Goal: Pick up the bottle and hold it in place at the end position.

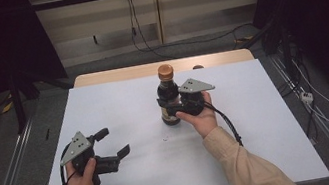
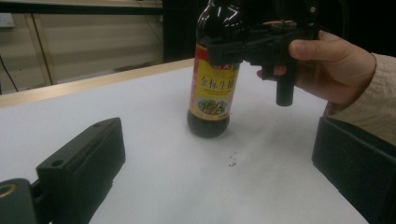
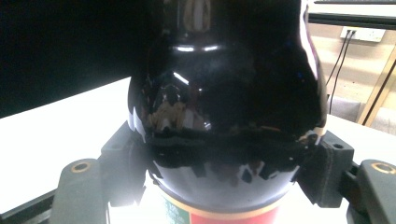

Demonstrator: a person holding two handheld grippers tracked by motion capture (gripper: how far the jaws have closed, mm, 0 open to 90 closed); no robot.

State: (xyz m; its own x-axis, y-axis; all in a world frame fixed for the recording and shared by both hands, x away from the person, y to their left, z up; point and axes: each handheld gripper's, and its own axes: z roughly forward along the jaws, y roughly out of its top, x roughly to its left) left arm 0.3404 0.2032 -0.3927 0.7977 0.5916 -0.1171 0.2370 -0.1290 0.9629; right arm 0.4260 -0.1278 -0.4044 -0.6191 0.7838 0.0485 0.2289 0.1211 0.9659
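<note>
Overhead light fell evenly on the white surface (image 1: 119, 105), while the surroundings stayed dim and dark. Glare streaked the dark bottle (image 3: 224, 93), close and soft in the right gripper view. The images were slightly grainy.

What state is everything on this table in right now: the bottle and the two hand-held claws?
Soy sauce bottle: upright on the table, orange cap on, dark liquid inside.
Right gripper: shut on the soy sauce bottle, its pads pressing the bottle's upper body.
Left gripper: open, nothing between its jaws, apart from the bottle.
White table: a few small dark specks near the bottle.
</note>
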